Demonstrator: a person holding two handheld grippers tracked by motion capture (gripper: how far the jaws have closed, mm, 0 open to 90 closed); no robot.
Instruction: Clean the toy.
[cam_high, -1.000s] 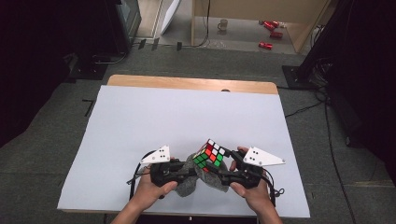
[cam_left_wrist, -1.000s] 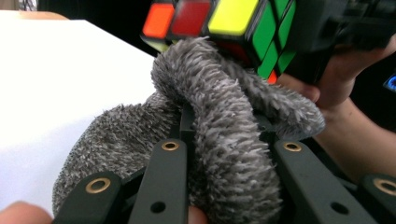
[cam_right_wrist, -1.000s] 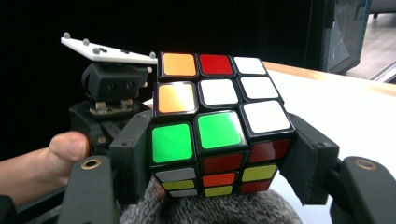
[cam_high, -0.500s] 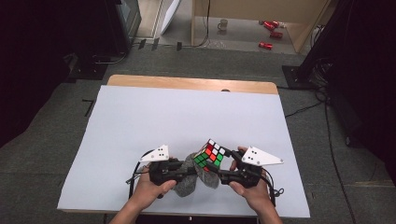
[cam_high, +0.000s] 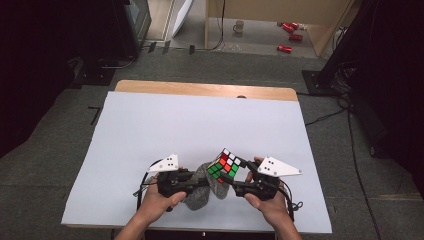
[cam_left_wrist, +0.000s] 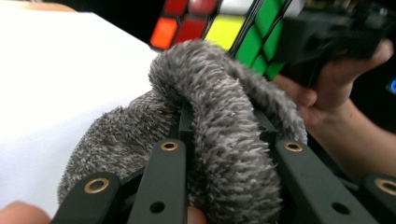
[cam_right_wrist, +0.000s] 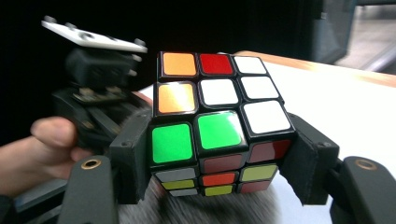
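White paper covers the table (cam_high: 150, 130), and low in the frame we clamp the puzzle cube (cam_high: 225, 166) in our right gripper (cam_high: 239, 186). Our left gripper (cam_high: 199, 181) pinches a grey fuzzy cloth (cam_high: 200, 192) just under it. We judge we're wiping the cube; next, press the cloth against a face and rub.
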